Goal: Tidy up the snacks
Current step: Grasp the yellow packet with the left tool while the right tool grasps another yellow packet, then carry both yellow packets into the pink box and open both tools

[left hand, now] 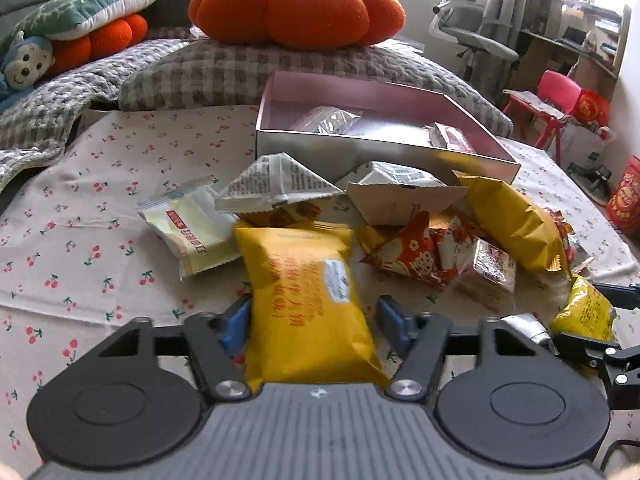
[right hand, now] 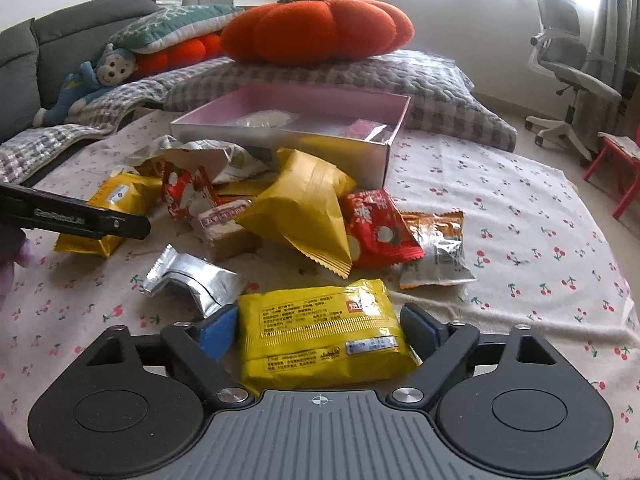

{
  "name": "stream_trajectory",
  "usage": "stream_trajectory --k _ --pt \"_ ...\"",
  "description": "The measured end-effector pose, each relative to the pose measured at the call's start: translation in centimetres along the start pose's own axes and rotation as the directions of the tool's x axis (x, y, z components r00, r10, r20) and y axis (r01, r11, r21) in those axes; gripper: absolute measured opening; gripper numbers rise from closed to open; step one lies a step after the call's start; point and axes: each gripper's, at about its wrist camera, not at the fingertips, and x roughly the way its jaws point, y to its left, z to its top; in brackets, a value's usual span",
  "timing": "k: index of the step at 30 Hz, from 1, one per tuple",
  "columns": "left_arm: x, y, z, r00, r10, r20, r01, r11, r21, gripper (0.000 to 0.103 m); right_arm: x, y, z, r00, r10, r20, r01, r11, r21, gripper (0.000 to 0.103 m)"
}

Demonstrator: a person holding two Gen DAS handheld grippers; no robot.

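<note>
A heap of snack packets lies on the cherry-print cloth (left hand: 100,200) in front of a shallow pink box (left hand: 360,150) that holds two wrapped snacks. An orange-yellow packet (left hand: 304,300) lies between the blue pads of my left gripper (left hand: 308,320); the left pad touches it and a small gap shows at the right pad. In the right wrist view a bright yellow packet (right hand: 320,332) lies flat on the cloth between the pads of my right gripper (right hand: 320,330), and both pads rest against its ends. The box (right hand: 280,140) stands behind the heap.
Loose around the heap are a pale cream packet (left hand: 192,232), a silver foil packet (right hand: 192,280), red packets (right hand: 376,228) and triangular paper ones (left hand: 276,184). Checked cushions and an orange pumpkin pillow (left hand: 296,12) lie behind the box. An office chair (right hand: 568,60) stands far right.
</note>
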Motion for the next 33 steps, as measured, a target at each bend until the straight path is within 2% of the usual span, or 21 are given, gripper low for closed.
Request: stream_trajectory --k 4,7,18,23,33 --pt "-0.3 0.2 0.2 1.0 -0.018 -0.005 0.018 1.0 -0.011 0.045 -0.1 0.2 0.2 1.0 0.016 -0.003 -0.016 1.0 -0.003 0.077" --pt "-0.4 0.2 0.2 0.999 -0.037 -0.013 0.036 0.999 -0.014 0.043 -0.2 0.3 0.4 1.0 0.022 -0.001 -0.022 1.0 -0.004 0.075" --pt "-1.8 -0.1 1.1 0.996 -0.054 -0.065 0.052 0.998 -0.02 0.04 -1.4 0.5 1.6 0.998 0.057 0.014 -0.057 0.998 0.036 0.075" --pt "-2.6 -0.4 1.9 0.995 -0.067 -0.071 0.067 0.998 -0.014 0.04 -2.0 0.9 2.5 0.999 0.04 -0.002 -0.04 0.999 0.023 0.075" --pt "-3.7 -0.5 3.9 0.993 -0.104 -0.063 0.103 0.995 -0.014 0.04 -3.4 0.2 4.9 0.997 0.074 0.017 -0.075 0.993 0.097 0.075"
